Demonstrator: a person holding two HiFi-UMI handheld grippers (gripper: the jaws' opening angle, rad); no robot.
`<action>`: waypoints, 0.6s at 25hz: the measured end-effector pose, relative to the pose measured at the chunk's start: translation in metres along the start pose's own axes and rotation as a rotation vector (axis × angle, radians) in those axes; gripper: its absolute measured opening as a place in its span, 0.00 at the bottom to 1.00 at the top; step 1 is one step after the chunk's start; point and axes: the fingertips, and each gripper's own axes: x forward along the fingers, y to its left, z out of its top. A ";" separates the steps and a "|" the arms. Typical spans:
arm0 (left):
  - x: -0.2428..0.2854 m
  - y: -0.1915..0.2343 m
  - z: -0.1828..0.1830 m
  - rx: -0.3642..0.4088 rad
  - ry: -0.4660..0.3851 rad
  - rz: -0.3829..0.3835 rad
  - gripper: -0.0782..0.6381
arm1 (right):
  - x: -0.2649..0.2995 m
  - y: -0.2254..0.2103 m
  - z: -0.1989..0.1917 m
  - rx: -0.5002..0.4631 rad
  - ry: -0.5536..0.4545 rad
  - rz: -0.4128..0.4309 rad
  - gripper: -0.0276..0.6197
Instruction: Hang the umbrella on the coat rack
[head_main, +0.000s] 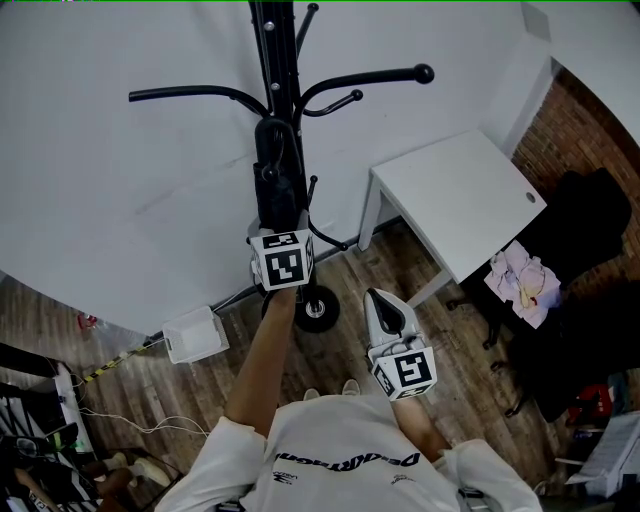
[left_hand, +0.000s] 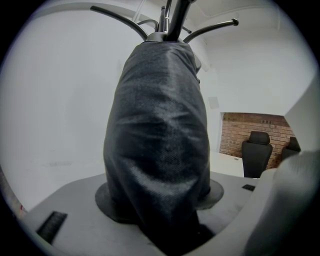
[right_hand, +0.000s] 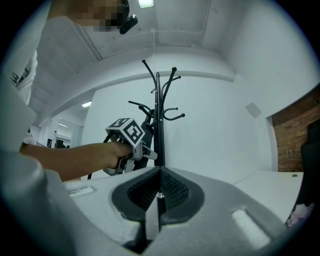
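Note:
A black coat rack (head_main: 272, 60) with curved hooks stands against the white wall. The folded black umbrella (head_main: 277, 175) is held upright right beside the rack's pole, below the hooks. My left gripper (head_main: 278, 218) is shut on it. In the left gripper view the umbrella's fabric (left_hand: 157, 140) fills the space between the jaws, with the rack's hooks (left_hand: 172, 20) just above its top. My right gripper (head_main: 385, 310) hangs lower and to the right, away from the rack. It is shut with nothing in it, its pads (right_hand: 159, 197) meeting. The right gripper view shows the rack (right_hand: 158, 110) ahead.
A white table (head_main: 460, 190) stands right of the rack, with a black office chair (head_main: 580, 230) and a pale cloth (head_main: 520, 280) beyond it. A white box (head_main: 195, 335) sits on the wood floor at the left. The rack's base (head_main: 315, 310) is near my feet.

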 end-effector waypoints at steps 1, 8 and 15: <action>0.001 0.000 -0.003 -0.002 0.005 -0.001 0.44 | 0.000 0.000 0.000 -0.001 0.000 0.000 0.04; 0.007 -0.001 -0.016 -0.022 0.003 -0.003 0.45 | -0.002 -0.001 -0.002 0.006 0.004 -0.005 0.04; 0.013 -0.005 -0.027 -0.024 -0.047 -0.025 0.45 | -0.001 0.002 -0.005 0.011 0.009 0.006 0.04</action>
